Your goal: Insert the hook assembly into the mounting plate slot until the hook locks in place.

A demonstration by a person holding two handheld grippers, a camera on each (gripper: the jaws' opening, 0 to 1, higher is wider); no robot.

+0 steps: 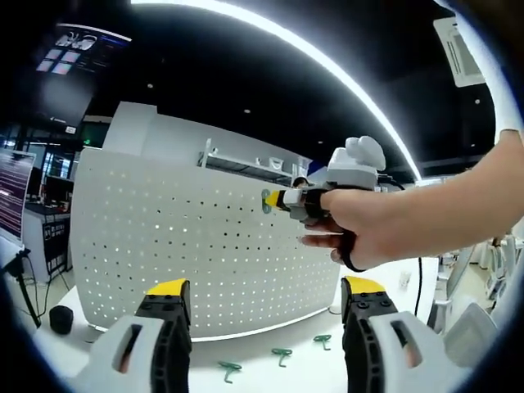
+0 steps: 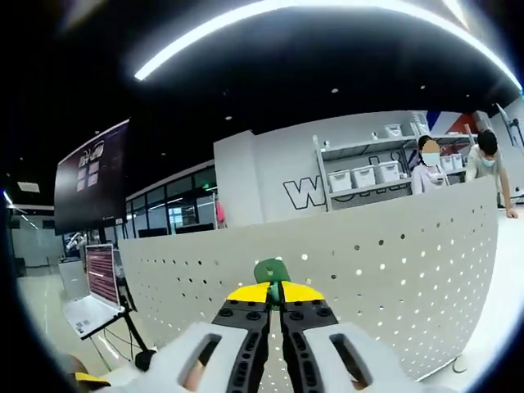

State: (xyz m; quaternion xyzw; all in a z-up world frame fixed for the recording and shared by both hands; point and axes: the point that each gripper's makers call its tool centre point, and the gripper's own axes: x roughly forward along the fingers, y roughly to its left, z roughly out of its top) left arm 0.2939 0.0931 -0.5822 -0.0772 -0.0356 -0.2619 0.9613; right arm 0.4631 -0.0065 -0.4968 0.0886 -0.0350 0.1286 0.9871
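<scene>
Hook [image 2: 271, 271] is pinched in my right gripper [image 2: 273, 301], at the pegboard [image 2: 393, 262] near its top edge: insertion step. Next I seat it in a hole until it locks. My left gripper [image 1: 266, 296] hangs wide, empty; spare hooks [image 1: 282, 354] lie at 6 o'clock on the desk [image 1: 270, 372].

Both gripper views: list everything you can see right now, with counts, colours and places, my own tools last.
Pegboard panel: one, white, perforated, standing upright on the table.
Table: one, white, under the panel.
Loose hooks: three, green, lying on the table in front of the panel.
Held hook: one, green, pinched in the right tool at the panel's upper edge.
Shelf: one, white, holding white bins, behind the panel.
People: two, behind the panel at right.
Screen: one, dark, at left.
Hand: one, holding the right tool.
Left tool: yellow-tipped, open, empty.
Right tool: yellow-tipped, shut on the hook.
</scene>
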